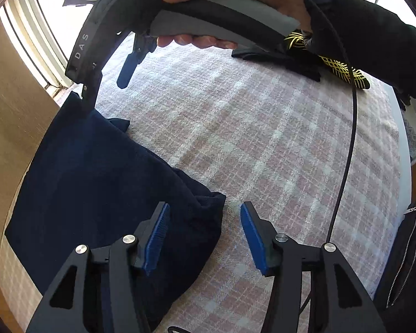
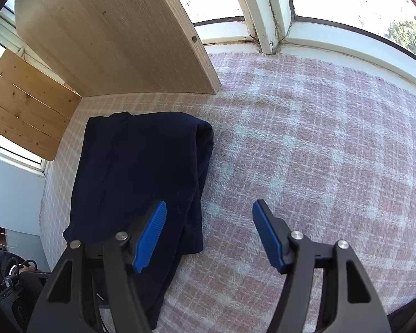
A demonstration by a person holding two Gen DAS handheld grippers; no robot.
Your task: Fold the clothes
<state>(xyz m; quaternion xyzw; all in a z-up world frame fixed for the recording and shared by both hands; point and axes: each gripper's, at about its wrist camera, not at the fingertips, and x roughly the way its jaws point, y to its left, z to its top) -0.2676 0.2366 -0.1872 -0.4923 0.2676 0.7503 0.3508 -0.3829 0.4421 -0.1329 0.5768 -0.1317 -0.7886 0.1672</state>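
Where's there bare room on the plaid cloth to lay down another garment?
The wide plaid cloth right of the folded navy garment, out to the window frame, is bare. Crowded: the left side by the wooden board, and the black-and-yellow item in the left wrist view.

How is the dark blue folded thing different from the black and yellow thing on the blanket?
The navy garment is plain, while the black and yellow garment carries a yellow line pattern. The navy garment lies folded in a neat stack beside the wooden board; the black and yellow garment lies rumpled and unfolded, partly hidden behind the person's hand. Both rest on the checked blanket.
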